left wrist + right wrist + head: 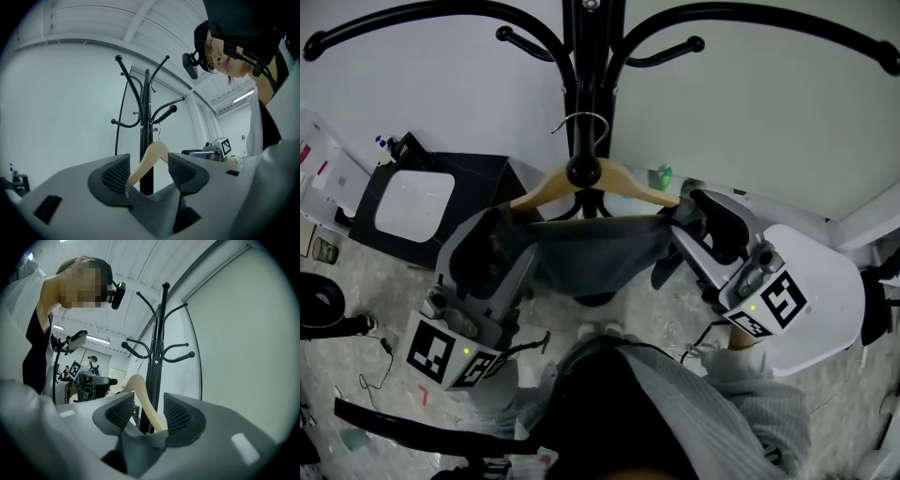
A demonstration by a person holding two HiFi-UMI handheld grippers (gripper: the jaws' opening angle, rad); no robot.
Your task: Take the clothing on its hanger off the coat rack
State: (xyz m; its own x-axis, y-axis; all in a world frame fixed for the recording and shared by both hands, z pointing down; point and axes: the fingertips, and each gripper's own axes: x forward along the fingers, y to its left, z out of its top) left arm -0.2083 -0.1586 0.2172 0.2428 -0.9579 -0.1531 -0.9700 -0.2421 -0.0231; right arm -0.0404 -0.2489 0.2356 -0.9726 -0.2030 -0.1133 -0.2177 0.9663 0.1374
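Note:
A wooden hanger point(546, 187) hangs by its wire hook point(581, 122) on the black coat rack point(591, 56), with a grey garment point(591, 253) draped below it. My left gripper point(502, 239) is at the hanger's left end and my right gripper point(698, 220) at its right end. In the left gripper view the gripper point(148, 171) stands open, with the hanger's arm point(150, 157) and grey cloth point(154, 201) between the jaws. The right gripper point(148, 413) is likewise open around the other arm point(143, 397) and cloth point(140, 446). The rack point(157, 357) stands just behind.
The wall is close behind the rack. A black box with a white lid point(412, 202) sits on the floor at the left, beside loose cables point(370, 375). A white rounded seat point(825, 291) is at the right. A person point(92, 364) stands far off in the room.

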